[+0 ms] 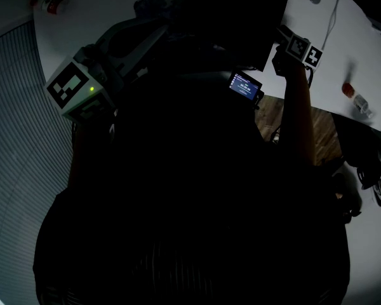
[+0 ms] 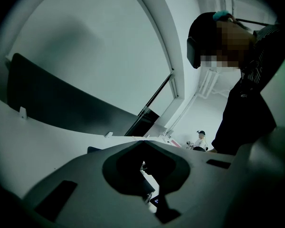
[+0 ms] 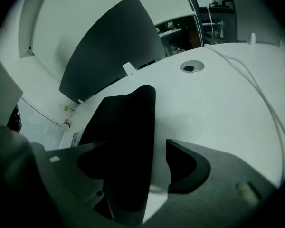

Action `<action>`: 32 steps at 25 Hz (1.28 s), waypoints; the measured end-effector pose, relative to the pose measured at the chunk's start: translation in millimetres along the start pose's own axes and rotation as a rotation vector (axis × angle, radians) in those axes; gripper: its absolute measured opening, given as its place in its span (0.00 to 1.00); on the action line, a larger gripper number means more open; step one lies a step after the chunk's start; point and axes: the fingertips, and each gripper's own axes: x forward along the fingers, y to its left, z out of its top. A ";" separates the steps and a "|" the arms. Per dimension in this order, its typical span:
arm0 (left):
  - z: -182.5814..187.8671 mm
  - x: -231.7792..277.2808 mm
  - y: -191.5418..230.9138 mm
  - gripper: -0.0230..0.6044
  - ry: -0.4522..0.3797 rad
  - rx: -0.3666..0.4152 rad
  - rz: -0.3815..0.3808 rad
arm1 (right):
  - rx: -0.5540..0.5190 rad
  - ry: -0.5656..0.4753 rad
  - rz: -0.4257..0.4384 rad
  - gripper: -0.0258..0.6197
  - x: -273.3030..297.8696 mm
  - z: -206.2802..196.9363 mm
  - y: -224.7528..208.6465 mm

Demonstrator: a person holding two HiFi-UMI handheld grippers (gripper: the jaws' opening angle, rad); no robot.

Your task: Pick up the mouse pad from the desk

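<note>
The black mouse pad [image 1: 235,11] lies flat on the white desk [image 1: 343,49], at the top of the head view. In the right gripper view the mouse pad [image 3: 128,122] runs from the middle of the frame down between the jaws. My right gripper [image 3: 137,156] stands open, tilted down at the desk, with the pad's near edge in the gap and the right jaw over bare desk. Its marker cube shows beside the pad's right corner, where the right gripper [image 1: 286,49] reaches in. My left gripper [image 1: 76,89] hangs off to the left, away from the pad. In its own view the left gripper [image 2: 145,175] looks shut on nothing.
A white cable [image 3: 256,89] curves across the desk right of the pad, past a round grommet hole [image 3: 192,67]. A dark curved divider [image 3: 114,46] stands behind the pad. A small lit screen [image 1: 246,86] sits near the desk edge. A red object [image 1: 348,89] lies far right.
</note>
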 end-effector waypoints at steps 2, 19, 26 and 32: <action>0.2 0.4 -0.8 0.05 0.004 0.002 -0.002 | -0.006 0.000 -0.004 0.52 0.2 1.0 -0.1; -1.9 0.2 -0.3 0.05 -0.024 -0.078 -0.017 | 0.065 -0.037 0.051 0.52 5.7 -2.2 19.5; -5.2 -3.9 1.8 0.05 -0.024 -0.071 0.001 | 0.041 -0.009 0.158 0.25 -0.2 -7.1 35.6; -5.8 -2.2 -0.4 0.05 -0.015 -0.067 -0.002 | -0.115 0.106 0.115 0.07 11.5 -11.4 47.7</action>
